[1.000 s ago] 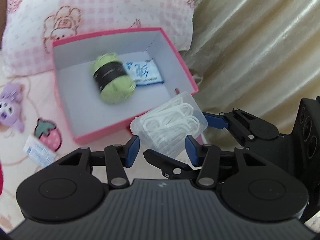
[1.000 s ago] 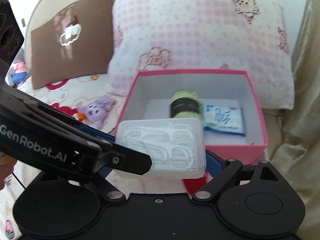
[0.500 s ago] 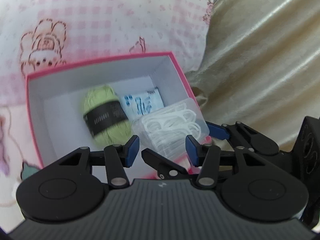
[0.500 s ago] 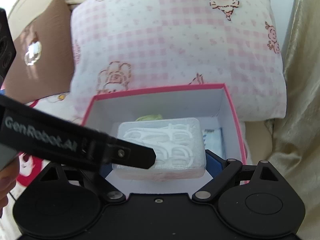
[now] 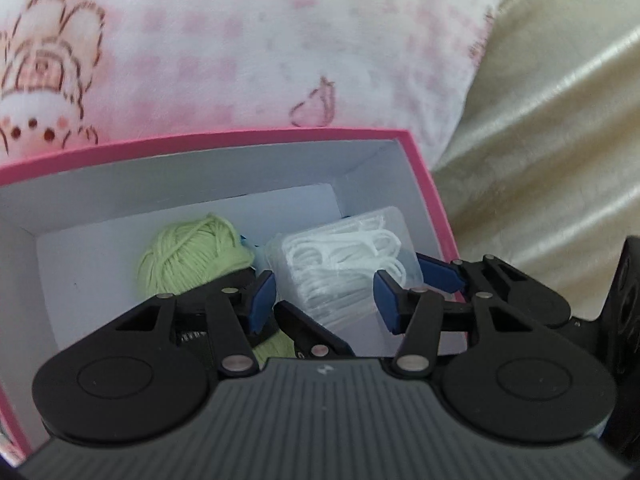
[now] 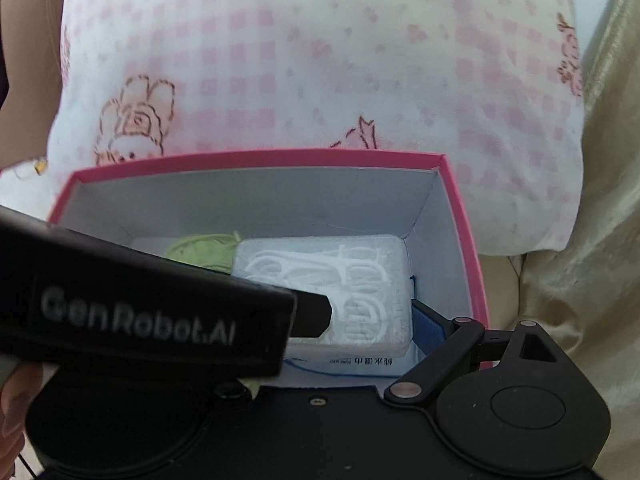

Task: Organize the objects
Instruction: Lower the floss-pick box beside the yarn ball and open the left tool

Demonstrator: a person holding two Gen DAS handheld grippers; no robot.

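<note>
Pink card forms the rim of the box (image 5: 240, 136), white inside, and everything here is placed by that box. Behind its far wall lies a pink-checked pillow (image 5: 240, 40). Inside the box, on the left, sits a ball of green yarn (image 5: 188, 252). Just to the right of the yarn, in the box's right half, is a clear plastic case (image 5: 344, 256) of white floss picks. It sits low in the box, above a blue-and-white wipes packet (image 6: 360, 362) whose edge shows under it on the near side (whether the case touches the packet cannot be told). The left gripper (image 5: 325, 300) hangs over the near side of the box with its blue pads apart and pressing on nothing. The right gripper (image 6: 352, 320) reaches in from the box's right and is clenched on the case, one blue pad flat against its right side. Outside the box to the right hangs gold fabric (image 5: 560, 120)
</note>
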